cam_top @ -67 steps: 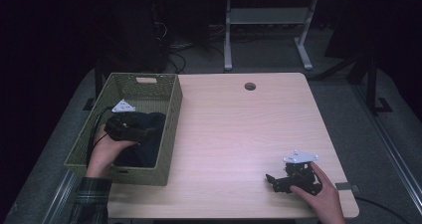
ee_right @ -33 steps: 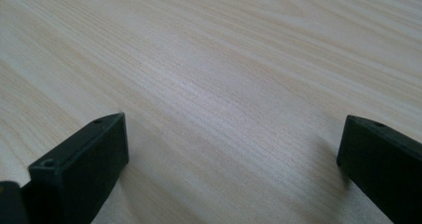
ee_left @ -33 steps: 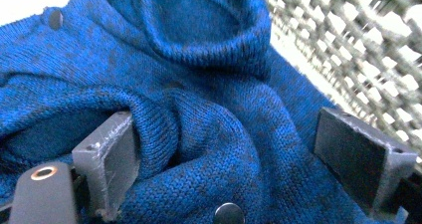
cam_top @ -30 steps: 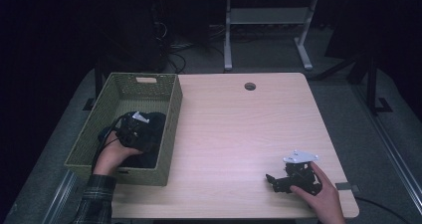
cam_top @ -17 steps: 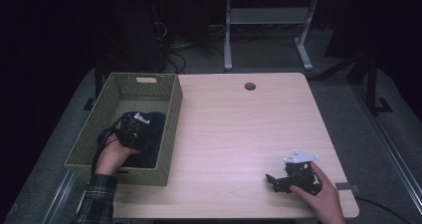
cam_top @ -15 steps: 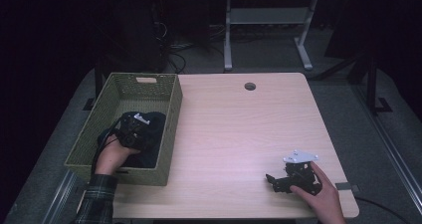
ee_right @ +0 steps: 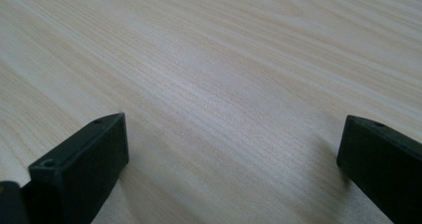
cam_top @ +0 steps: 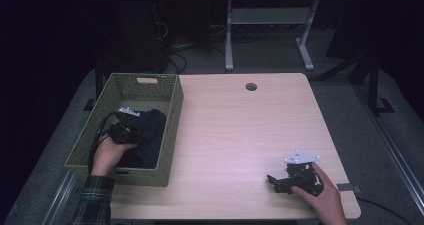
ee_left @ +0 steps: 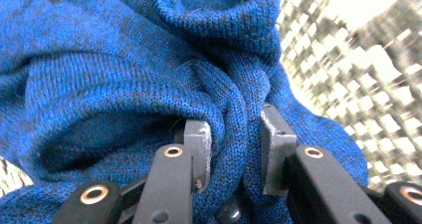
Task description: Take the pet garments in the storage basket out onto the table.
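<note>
My left claw (ee_left: pixel 231 144) has just closed, pinching a fold of the blue knitted sweater (ee_left: pixel 124 84) inside the green woven basket (cam_top: pixel 150 87). My right claw (ee_right: pixel 234 149) rests wide apart on the pale wooden table (cam_top: pixel 240 130).

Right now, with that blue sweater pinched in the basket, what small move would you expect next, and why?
Probably a lift straight up. The left hand-held gripper has just closed its jaws on a fold of the blue knit sweater, which lies inside the woven basket. Raising it should clear the basket's wall before it crosses to the table, where the right hand-held gripper rests open.
</note>
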A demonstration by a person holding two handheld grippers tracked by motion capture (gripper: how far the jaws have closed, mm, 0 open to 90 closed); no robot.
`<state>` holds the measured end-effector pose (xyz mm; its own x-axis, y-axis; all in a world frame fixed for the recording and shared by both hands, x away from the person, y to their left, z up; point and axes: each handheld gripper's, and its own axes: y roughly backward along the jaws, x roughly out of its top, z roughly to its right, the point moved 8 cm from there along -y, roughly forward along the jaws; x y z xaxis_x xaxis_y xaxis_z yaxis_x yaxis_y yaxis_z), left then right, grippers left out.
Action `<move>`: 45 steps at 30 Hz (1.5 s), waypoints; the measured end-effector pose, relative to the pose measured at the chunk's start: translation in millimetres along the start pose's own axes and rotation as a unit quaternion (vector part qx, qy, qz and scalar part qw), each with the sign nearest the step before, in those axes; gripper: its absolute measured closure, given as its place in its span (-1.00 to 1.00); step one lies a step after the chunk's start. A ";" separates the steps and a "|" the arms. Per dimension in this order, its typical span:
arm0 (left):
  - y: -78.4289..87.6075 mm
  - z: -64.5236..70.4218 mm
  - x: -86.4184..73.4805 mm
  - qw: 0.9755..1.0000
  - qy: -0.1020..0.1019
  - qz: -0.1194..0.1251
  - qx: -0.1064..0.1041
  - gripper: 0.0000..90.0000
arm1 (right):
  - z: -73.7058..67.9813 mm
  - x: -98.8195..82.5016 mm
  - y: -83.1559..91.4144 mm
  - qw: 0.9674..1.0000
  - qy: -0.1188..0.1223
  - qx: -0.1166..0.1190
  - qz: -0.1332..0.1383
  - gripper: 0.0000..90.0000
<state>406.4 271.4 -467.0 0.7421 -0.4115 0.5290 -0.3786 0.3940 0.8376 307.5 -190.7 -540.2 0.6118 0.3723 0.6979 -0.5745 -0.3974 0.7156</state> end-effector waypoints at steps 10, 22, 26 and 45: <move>30.1 -4.3 18.1 0.991 0.039 0.127 -0.035 0.59 | 0.0 0.0 0.0 1.000 0.000 0.000 0.000 -1.00; 57.1 -3.4 29.7 0.974 0.046 0.210 -0.065 0.59 | 0.0 0.0 0.0 1.000 0.000 0.000 0.000 -1.00; 66.9 0.5 34.7 0.968 0.045 0.233 -0.078 0.59 | 0.1 0.1 -0.1 1.000 0.001 0.001 0.000 -1.00; 118.0 28.3 63.5 0.944 -0.006 0.315 -0.103 0.59 | 0.2 0.3 -0.3 1.000 0.001 0.001 0.000 -1.00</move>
<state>393.2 268.5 -330.8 0.3997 -0.0516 0.9152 -0.6258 0.7142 0.3136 307.9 -190.6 -540.2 0.6102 0.3739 0.6985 -0.5741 -0.3989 0.7151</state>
